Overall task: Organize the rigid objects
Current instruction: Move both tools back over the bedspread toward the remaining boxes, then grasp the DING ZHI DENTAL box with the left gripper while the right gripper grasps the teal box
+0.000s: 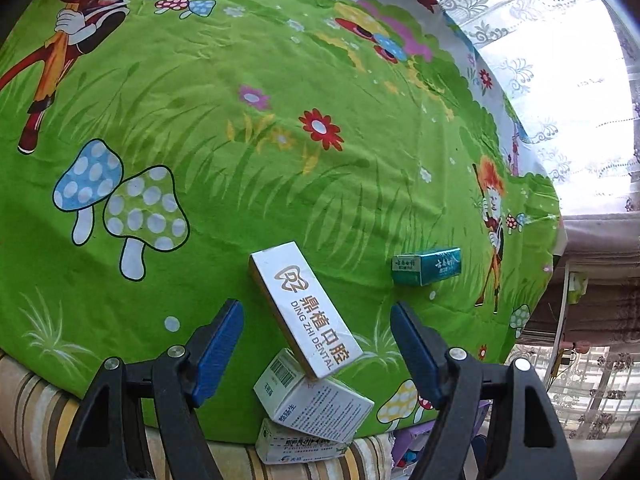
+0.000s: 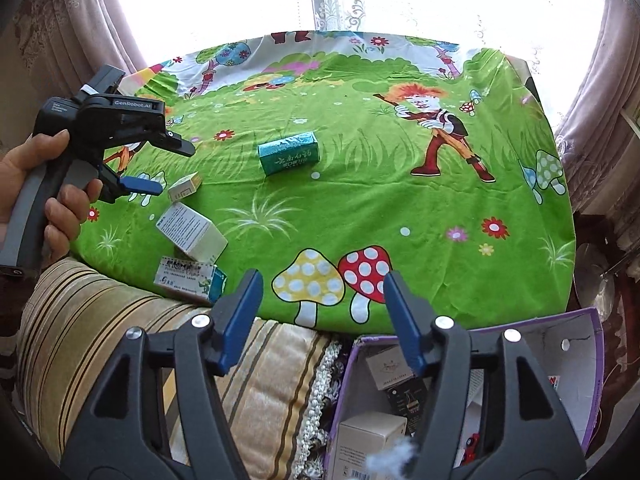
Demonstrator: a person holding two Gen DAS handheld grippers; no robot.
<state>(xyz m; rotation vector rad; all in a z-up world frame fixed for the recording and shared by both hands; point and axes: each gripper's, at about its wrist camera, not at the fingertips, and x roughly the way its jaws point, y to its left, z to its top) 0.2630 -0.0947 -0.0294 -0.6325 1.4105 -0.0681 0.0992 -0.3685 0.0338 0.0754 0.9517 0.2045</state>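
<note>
Four small boxes lie on a green cartoon cloth (image 2: 360, 208). A long white dental box (image 1: 308, 312) leans on a white barcode box (image 1: 316, 404), with a white and green box (image 1: 296, 446) at the cloth's edge below it. A teal box (image 1: 426, 266) lies apart to the right. My left gripper (image 1: 317, 306) is open, its blue pads either side of the dental box without touching it. The right wrist view shows that left gripper (image 2: 172, 168) in a hand (image 2: 24, 184), over the dental box (image 2: 185, 187). My right gripper (image 2: 324, 280) is open and empty above the cloth's near edge.
A purple carton (image 2: 599, 380) with several boxes inside stands below the cloth's near edge, under my right gripper. A striped cushion (image 2: 120, 320) lies along the near left. Lace curtains (image 1: 560, 80) and a bright window are behind the far edge.
</note>
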